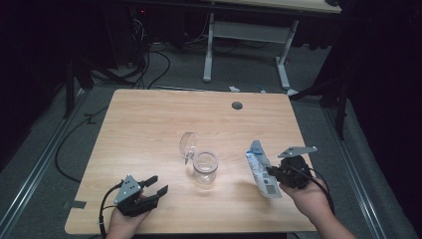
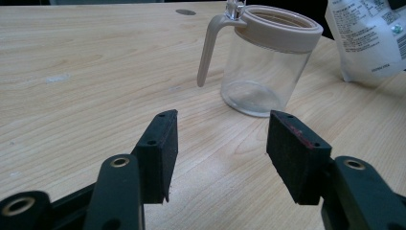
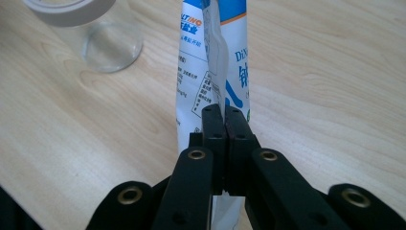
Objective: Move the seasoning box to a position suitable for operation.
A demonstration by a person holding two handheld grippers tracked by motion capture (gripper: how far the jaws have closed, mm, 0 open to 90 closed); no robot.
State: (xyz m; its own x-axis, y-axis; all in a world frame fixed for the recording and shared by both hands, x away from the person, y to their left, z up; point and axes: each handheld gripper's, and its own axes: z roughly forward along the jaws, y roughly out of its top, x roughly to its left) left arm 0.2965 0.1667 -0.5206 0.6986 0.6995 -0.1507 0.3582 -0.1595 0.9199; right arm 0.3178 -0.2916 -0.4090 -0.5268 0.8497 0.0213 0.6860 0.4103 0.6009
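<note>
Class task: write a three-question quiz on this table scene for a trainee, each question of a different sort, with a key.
1. True or false: the right gripper is shut on the bag.
2. The left gripper is: A open with nothing between its jaws, B shut on the jar, C holding the lid.
3. Fill in: the jar stands upright on the ____ with its lid flipped open.

Key: 1 true; 2 A; 3 table.

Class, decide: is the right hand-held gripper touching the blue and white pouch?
Touching. The right gripper view shows the right hand-held gripper with its jaws shut on the pouch.
</note>
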